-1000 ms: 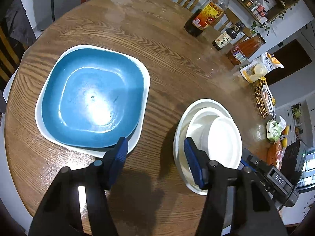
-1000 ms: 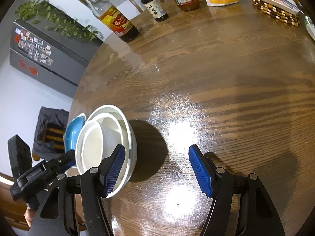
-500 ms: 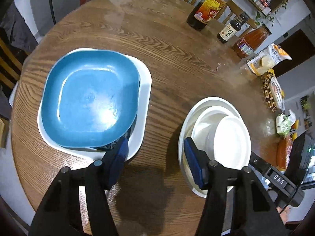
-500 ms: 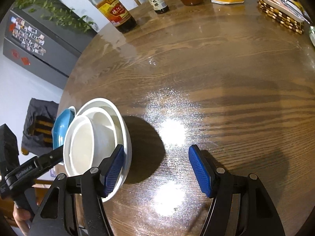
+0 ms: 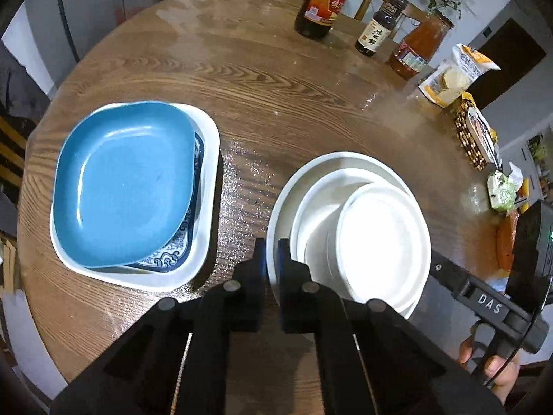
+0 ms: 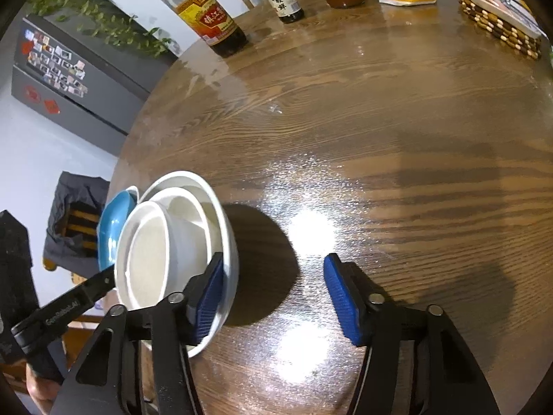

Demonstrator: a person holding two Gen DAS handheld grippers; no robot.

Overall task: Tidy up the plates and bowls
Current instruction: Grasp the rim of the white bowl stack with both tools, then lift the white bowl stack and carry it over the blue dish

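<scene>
A stack of three nested white bowls (image 5: pixel 359 228) sits on the round wooden table (image 5: pixel 276 79). My left gripper (image 5: pixel 271 259) is shut on the near-left rim of the largest bowl, one finger inside and one outside. A blue square plate (image 5: pixel 124 186) lies tilted on a blue-patterned plate (image 5: pixel 176 252), both on a white square plate (image 5: pixel 207 159) at the left. In the right wrist view the bowl stack (image 6: pixel 172 242) is at the left, with the blue plate (image 6: pixel 110 231) behind it. My right gripper (image 6: pixel 273 297) is open and empty, its left finger beside the bowls.
Three sauce bottles (image 5: pixel 321 3) (image 5: pixel 378 27) (image 5: pixel 420 48) stand at the table's far edge. A snack bag (image 5: pixel 452 76), a beaded mat with a dish (image 5: pixel 473 131) and wrapped food (image 5: pixel 501 190) lie along the right edge. Chairs stand behind the table.
My left gripper moved right and shut on the large white bowl's rim. The blue plate now lies tilted, showing the patterned plate under it. The right gripper stayed open beside the bowls.
</scene>
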